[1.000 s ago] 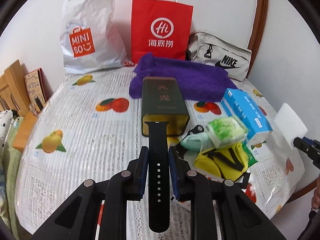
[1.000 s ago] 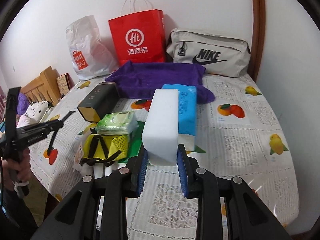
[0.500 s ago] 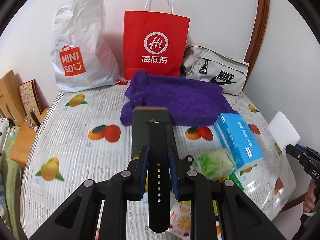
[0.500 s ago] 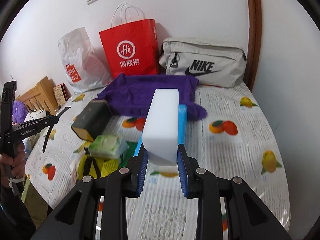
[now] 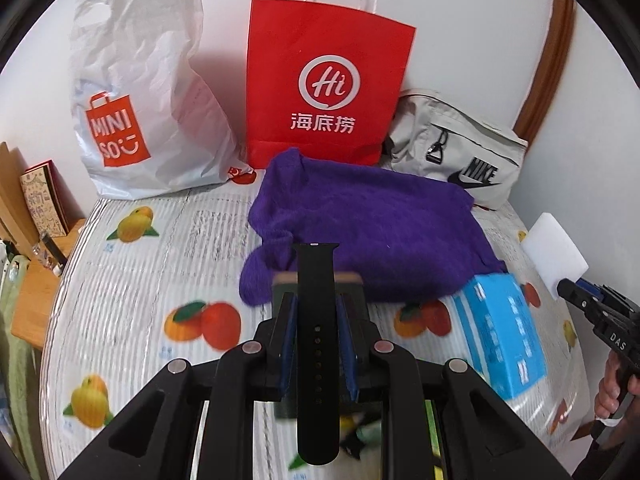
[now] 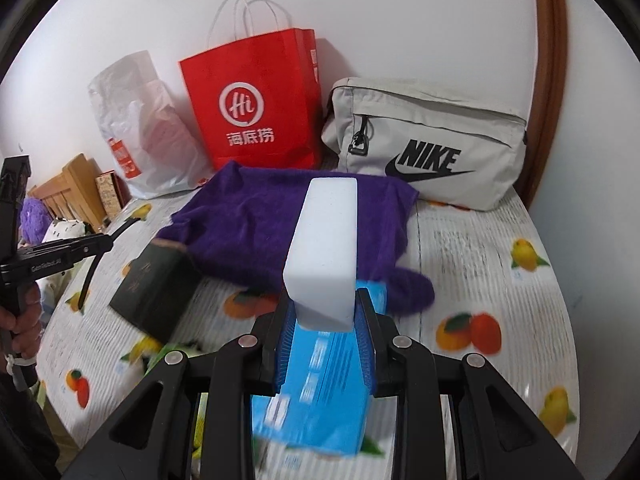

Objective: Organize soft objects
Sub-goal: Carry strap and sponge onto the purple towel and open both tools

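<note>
Left gripper point(image 5: 316, 334) fingers pinch a limp black rubber watch strap point(image 5: 317, 344) mid-length, while right gripper point(image 6: 325, 334) fingers squeeze a light, compressible white foam sponge block point(image 6: 325, 248) at its base.

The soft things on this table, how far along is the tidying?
Nothing looks put away yet. In hand: the left gripper is shut on a black strap, and the right gripper is shut on a white sponge block. Left to do: both still need placing, and the purple towel lies loose before the red bag.
</note>
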### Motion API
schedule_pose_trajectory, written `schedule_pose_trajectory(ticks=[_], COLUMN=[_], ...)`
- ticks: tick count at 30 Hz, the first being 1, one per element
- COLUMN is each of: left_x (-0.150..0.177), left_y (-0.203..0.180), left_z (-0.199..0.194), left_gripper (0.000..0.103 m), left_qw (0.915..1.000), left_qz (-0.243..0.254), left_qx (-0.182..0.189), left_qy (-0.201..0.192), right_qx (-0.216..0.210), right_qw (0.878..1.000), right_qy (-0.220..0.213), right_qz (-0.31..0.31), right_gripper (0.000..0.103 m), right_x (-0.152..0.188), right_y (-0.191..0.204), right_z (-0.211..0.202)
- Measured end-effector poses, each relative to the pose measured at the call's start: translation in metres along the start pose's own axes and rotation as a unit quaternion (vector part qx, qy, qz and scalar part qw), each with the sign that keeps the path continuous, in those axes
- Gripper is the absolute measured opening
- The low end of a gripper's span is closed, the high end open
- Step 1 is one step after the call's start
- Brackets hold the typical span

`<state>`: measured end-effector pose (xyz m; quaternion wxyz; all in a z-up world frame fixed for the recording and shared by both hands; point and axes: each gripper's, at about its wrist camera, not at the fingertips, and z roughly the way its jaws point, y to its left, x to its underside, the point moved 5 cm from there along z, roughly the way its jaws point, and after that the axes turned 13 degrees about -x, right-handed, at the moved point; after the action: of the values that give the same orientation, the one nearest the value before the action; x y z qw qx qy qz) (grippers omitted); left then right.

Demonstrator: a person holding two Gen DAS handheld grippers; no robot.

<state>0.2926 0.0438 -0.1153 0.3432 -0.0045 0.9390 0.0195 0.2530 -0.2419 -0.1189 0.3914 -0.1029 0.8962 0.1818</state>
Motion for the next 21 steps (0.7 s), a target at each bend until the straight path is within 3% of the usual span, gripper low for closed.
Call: schedule_pose_trajectory(ticks=[10,21], left_x=[-0.052,-0.097], left_y=[-0.008,-0.026], left_z=[0.062,0.142], left_gripper=[0.02,0.02], left_qw=[0.9996,0.9977], left_qz=[-0.002,0.005], left_qx=[0.007,0.002], left_qy=[0.027,0.068], right_qx=[0.018,0.016], right_qw=[1.0,0.997], right_qy=[0.019,0.074], right_qz=[-0.001,0.004], right_gripper=[0.029,0.029], right_x=[-0.046,-0.051], right_y=[-0.037,-0.057], right_z=[0.073,0.132])
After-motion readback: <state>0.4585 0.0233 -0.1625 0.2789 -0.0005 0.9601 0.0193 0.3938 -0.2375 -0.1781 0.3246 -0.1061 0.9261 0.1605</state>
